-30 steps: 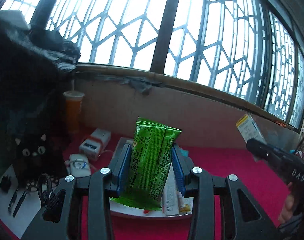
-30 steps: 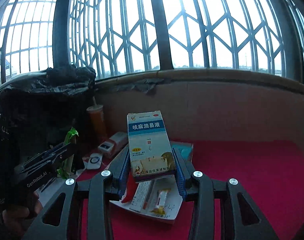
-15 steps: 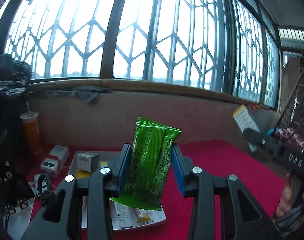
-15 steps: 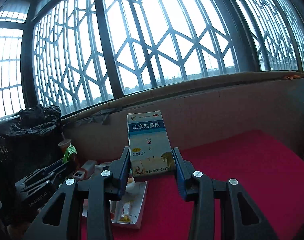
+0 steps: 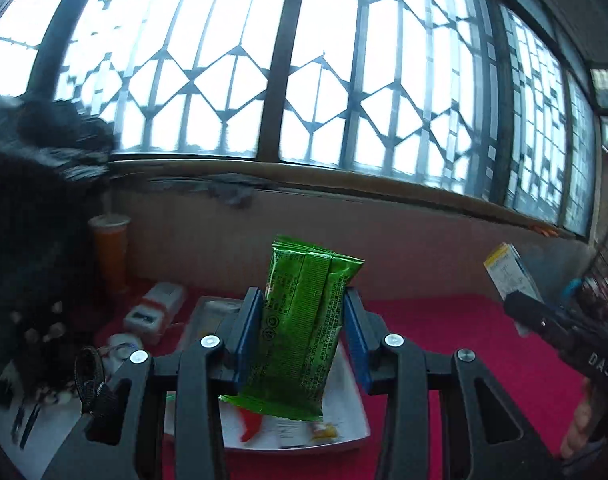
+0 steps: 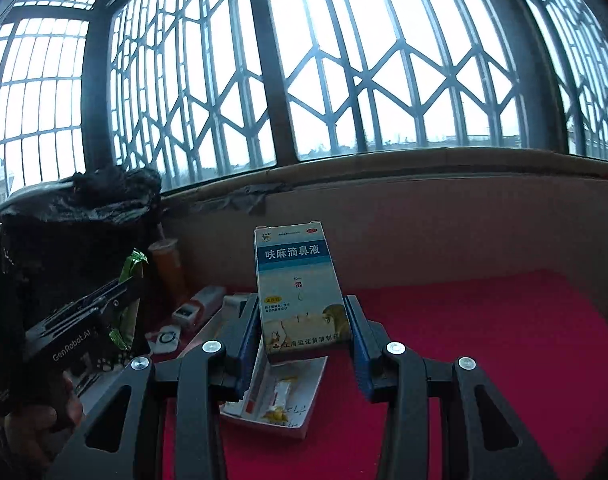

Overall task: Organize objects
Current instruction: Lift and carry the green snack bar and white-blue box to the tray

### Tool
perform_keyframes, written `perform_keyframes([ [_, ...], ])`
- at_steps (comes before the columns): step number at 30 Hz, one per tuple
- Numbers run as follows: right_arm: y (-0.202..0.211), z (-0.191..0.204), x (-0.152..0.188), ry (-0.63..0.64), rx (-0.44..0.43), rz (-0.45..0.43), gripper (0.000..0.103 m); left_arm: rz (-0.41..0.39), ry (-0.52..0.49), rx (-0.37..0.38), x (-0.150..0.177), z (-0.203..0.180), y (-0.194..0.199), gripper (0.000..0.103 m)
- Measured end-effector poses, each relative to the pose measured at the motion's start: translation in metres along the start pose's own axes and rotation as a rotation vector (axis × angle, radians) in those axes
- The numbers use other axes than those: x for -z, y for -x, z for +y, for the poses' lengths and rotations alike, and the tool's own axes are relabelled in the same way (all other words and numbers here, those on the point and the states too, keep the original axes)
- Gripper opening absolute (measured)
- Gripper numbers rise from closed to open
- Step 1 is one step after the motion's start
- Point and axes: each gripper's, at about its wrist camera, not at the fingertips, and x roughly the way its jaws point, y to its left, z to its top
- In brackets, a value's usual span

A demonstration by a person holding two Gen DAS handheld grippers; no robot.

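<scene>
The left hand-held gripper (image 5: pixel 302 338) is clamped on a green snack packet (image 5: pixel 302 328), held upright at the centre of the left wrist view, above a white tray (image 5: pixel 354 426) lying on the red desk (image 5: pixel 444 344). The right hand-held gripper (image 6: pixel 304 336) is closed on a blue-and-white medicine box (image 6: pixel 300 292), which stands upright at mid-frame of the right wrist view with its printed face toward the camera, over the same tray (image 6: pixel 304 404), where small sachets and a slim carton already lie. At left of both frames, near the wall below the barred window (image 6: pixel 324 72), stand an orange drink cup (image 5: pixel 110 256) and a small white-and-orange device (image 5: pixel 156 312). Both items appear ready to be sorted, though where each belongs cannot be told from here. The soft packet is gripped at its middle, and its loose foil could slip or crumple if squeezed harder, or flop sideways on release. The box is pinched low on its sides, so it could tip forward when set down. With both grippers working over one small tray, they could also knock each other or nudge the tray along the desk and scatter what it holds.
</scene>
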Motion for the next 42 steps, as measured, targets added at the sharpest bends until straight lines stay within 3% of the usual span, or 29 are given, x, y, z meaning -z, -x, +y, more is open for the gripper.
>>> perform_keyframes([
  [3, 0.012, -0.023, 0.011, -0.088, 0.085, -0.033, 0.043, 0.064, -0.103, 0.117, 0.006, -0.04, -0.019, 0.039],
  [6, 0.017, -0.032, 0.011, -0.124, 0.136, -0.048, 0.043, 0.076, -0.154, 0.158, 0.004, -0.053, -0.025, 0.039],
  [8, 0.018, -0.025, 0.001, -0.101, 0.132, -0.056, 0.043, 0.046, -0.118, 0.139, -0.005, -0.042, -0.021, 0.039],
  [12, 0.005, 0.006, -0.013, 0.015, 0.073, -0.037, 0.043, -0.017, 0.018, 0.029, -0.009, 0.008, 0.0, 0.039],
  [17, -0.027, 0.043, 0.015, 0.147, -0.041, 0.104, 0.043, -0.03, 0.152, -0.109, 0.024, 0.051, 0.021, 0.039],
  [20, -0.033, 0.045, 0.022, 0.158, -0.061, 0.137, 0.043, -0.013, 0.162, -0.134, 0.03, 0.055, 0.022, 0.039],
  [23, -0.02, 0.031, 0.008, 0.118, -0.016, 0.063, 0.043, -0.032, 0.105, -0.085, 0.011, 0.034, 0.018, 0.039],
  [27, 0.0, 0.006, 0.0, 0.028, 0.054, -0.02, 0.043, -0.015, -0.009, 0.057, -0.011, -0.013, 0.0, 0.039],
  [30, 0.011, -0.009, 0.011, -0.038, 0.106, -0.066, 0.043, 0.034, -0.104, 0.153, -0.006, -0.046, -0.016, 0.039],
  [33, 0.012, -0.02, 0.018, -0.077, 0.149, -0.068, 0.043, 0.085, -0.164, 0.19, 0.005, -0.06, -0.027, 0.039],
  [38, 0.007, 0.0, -0.004, 0.009, 0.11, -0.066, 0.043, 0.017, -0.037, 0.105, -0.006, -0.018, -0.015, 0.039],
  [42, -0.016, 0.033, -0.003, 0.128, 0.025, 0.004, 0.043, -0.017, 0.078, -0.007, 0.004, 0.026, 0.0, 0.039],
])
